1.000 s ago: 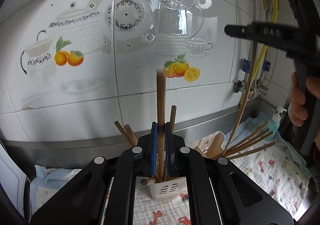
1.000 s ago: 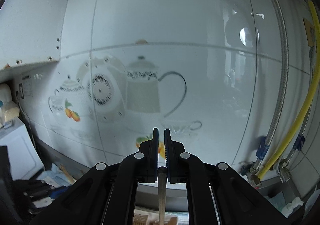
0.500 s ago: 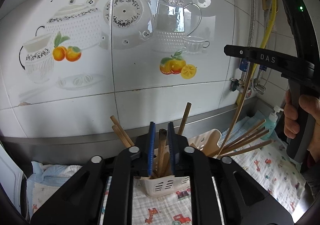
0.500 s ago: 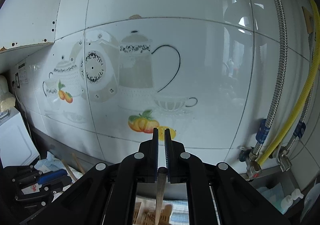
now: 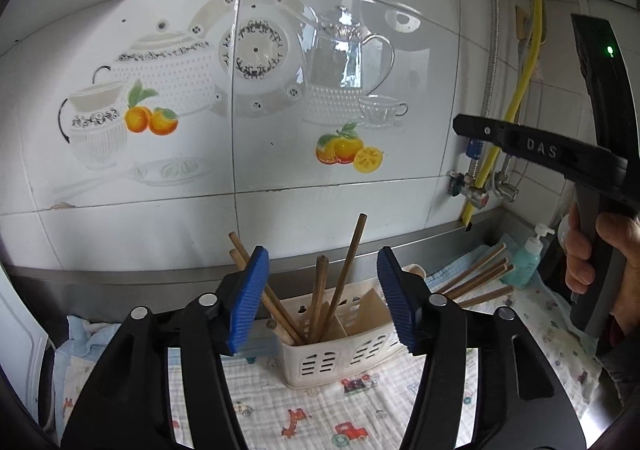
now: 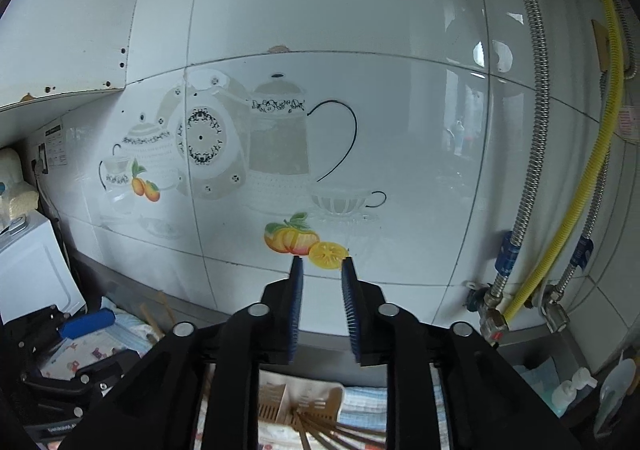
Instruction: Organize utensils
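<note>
A white slotted utensil holder (image 5: 340,354) stands on a patterned cloth and holds several wooden chopsticks (image 5: 320,298) upright in its left compartment. More chopsticks (image 5: 476,282) lean out to the right. My left gripper (image 5: 322,298) is open, just in front of and above the holder, with nothing between its blue pads. My right gripper (image 6: 322,290) is open and empty, high above the holder (image 6: 300,406), which shows below it with chopsticks (image 6: 340,434) fanned out. It also shows from the side in the left wrist view (image 5: 540,148).
A tiled wall with teapot and fruit prints (image 5: 256,90) stands close behind. Metal and yellow hoses (image 6: 560,210) with valves run down the right. A blue soap bottle (image 5: 526,254) stands at the right. A white appliance (image 6: 32,262) is at the left.
Both grippers have opened. The left let go of a chopstick that now stands in the holder. The right released its chopstick, which is no longer between its pads.
</note>
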Demonstrator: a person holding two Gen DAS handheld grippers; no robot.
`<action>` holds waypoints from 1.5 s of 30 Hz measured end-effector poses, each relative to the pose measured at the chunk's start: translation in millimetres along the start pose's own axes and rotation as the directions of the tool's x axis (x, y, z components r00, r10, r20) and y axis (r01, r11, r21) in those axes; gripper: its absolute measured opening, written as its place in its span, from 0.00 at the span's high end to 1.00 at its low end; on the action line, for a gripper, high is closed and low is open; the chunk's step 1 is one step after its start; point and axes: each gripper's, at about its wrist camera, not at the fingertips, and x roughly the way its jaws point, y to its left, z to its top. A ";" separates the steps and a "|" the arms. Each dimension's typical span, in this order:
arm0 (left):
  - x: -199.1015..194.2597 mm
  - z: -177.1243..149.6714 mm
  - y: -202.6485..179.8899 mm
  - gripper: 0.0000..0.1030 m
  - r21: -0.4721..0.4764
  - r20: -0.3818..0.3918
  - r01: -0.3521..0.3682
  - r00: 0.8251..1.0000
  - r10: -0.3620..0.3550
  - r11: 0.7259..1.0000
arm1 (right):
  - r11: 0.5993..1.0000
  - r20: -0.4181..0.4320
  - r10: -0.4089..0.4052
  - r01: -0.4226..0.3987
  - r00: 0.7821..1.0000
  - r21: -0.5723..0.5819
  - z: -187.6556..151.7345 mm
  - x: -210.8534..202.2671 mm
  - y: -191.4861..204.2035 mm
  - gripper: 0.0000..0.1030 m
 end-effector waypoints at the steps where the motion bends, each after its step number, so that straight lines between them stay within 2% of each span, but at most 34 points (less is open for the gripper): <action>1: -3.8 -0.8 -0.2 0.38 -0.002 0.003 -0.002 1.000 0.002 1.000 | 1.000 0.000 -0.001 0.001 1.000 -0.002 -1.7 -3.5 0.1 0.78; 3: -12.2 -3.4 -0.6 0.31 -0.005 0.012 -0.009 1.000 0.009 1.000 | 1.000 -0.001 -0.002 0.002 1.000 -0.003 -6.0 -12.7 1.1 0.73; 5: -21.1 -6.3 -1.7 0.29 0.001 0.020 -0.012 1.000 0.012 1.000 | 1.000 0.003 -0.001 0.001 1.000 -0.001 -10.7 -22.2 1.5 0.68; 7: -29.2 -9.9 -2.8 0.20 0.009 0.026 -0.022 0.999 0.022 1.000 | 1.000 0.004 0.000 0.000 1.000 0.000 -15.1 -31.5 2.9 0.65; 10: -42.4 -16.3 -3.8 0.13 0.014 0.037 -0.037 0.999 0.037 0.999 | 1.000 0.010 0.008 -0.008 1.000 0.004 -23.8 -48.2 7.2 0.52; 16: -66.4 -29.1 -6.8 0.06 0.026 0.066 -0.070 0.995 0.068 0.997 | 1.000 0.016 0.009 -0.009 1.000 0.014 -43.8 -79.5 16.0 0.30; 21: -83.3 -39.9 -1.1 0.05 -0.011 0.077 -0.057 0.995 0.058 0.998 | 1.000 0.021 -0.011 0.010 1.000 0.017 -60.0 -102.7 23.7 0.15; 25: -93.4 -50.6 6.4 0.05 -0.048 0.072 -0.046 0.996 0.050 0.998 | 0.999 0.022 -0.040 0.040 0.999 -0.003 -72.7 -118.4 30.4 0.11; 31: -107.8 -66.2 11.8 0.05 -0.059 0.074 -0.069 0.995 0.074 0.996 | 0.997 0.009 -0.077 0.077 0.997 -0.002 -98.8 -136.4 37.0 0.08; 39: -126.5 -82.2 5.5 0.05 -0.025 0.082 -0.110 0.990 0.112 0.994 | 0.998 -0.028 -0.060 0.061 0.998 0.030 -129.1 -151.3 40.7 0.07; 45: -135.0 -90.5 -1.6 0.05 -0.009 0.078 -0.114 0.990 0.115 0.993 | 0.997 -0.048 -0.048 0.051 0.998 0.049 -146.1 -160.4 44.4 0.07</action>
